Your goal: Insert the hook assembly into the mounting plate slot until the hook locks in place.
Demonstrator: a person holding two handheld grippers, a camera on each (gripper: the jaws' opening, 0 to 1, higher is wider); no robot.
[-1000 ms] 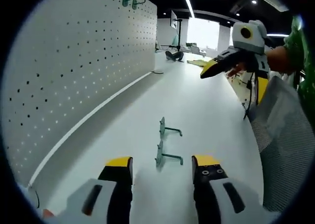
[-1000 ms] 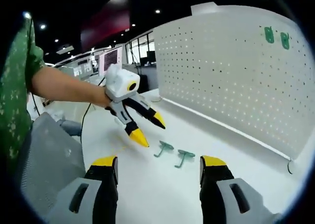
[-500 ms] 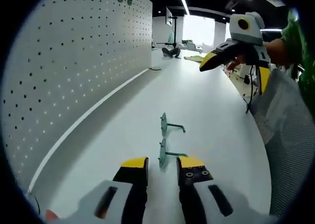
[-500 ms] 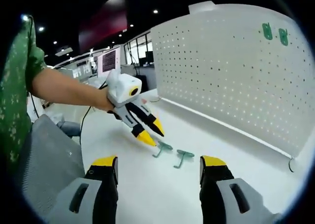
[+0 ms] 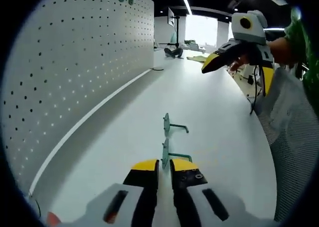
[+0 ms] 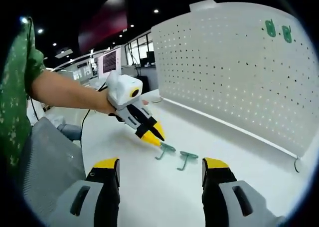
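Observation:
Two green hooks lie on the white table [image 5: 214,112]. The nearer hook [image 5: 166,154] has its flat plate between the yellow tips of my left gripper [image 5: 163,164], which is shut on it. The farther hook [image 5: 172,126] lies free just beyond. In the right gripper view the left gripper [image 6: 153,135] pinches one hook [image 6: 166,148] while the other hook [image 6: 187,158] rests beside it. My right gripper [image 6: 160,168] is open and empty, held back from both hooks. The white pegboard [image 5: 75,62] stands along the table's edge.
Two more green hooks [image 6: 278,29] hang high on the pegboard [image 6: 234,67]. A person's bare arm [image 6: 65,90] and green sleeve [image 6: 12,92] hold the left gripper. A grey mesh chair back [image 5: 291,142] stands beside the table. Office desks and screens lie farther off.
My left gripper moved forward to the nearer hook and its jaws closed from wide open onto the hook's plate. The right gripper stayed open and nearly still.

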